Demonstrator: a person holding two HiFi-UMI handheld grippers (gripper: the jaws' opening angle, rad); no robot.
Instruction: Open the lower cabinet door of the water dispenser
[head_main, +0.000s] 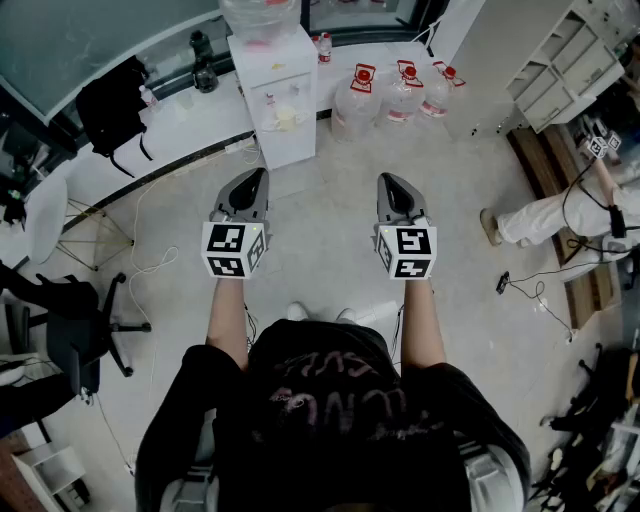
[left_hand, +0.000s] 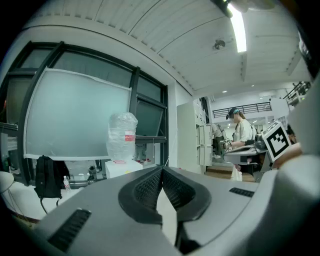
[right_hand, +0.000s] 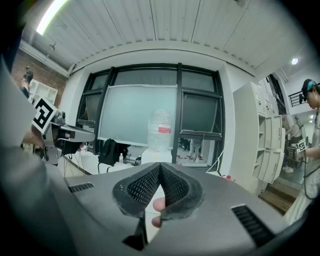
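A white water dispenser (head_main: 275, 85) stands on the floor at the far side of the room, with a clear bottle (head_main: 260, 18) on top and its lower cabinet door (head_main: 288, 130) closed. It also shows in the left gripper view (left_hand: 122, 167) and in the right gripper view (right_hand: 156, 156). My left gripper (head_main: 257, 176) and right gripper (head_main: 385, 181) are held out side by side, well short of the dispenser and touching nothing. Both are shut with the jaw tips together and nothing between them.
Several water jugs (head_main: 400, 92) with red caps stand on the floor to the right of the dispenser. A black backpack (head_main: 110, 105) sits on the white counter at left, an office chair (head_main: 75, 325) lower left. A person (head_main: 560, 215) stands at right by white lockers (head_main: 570, 55).
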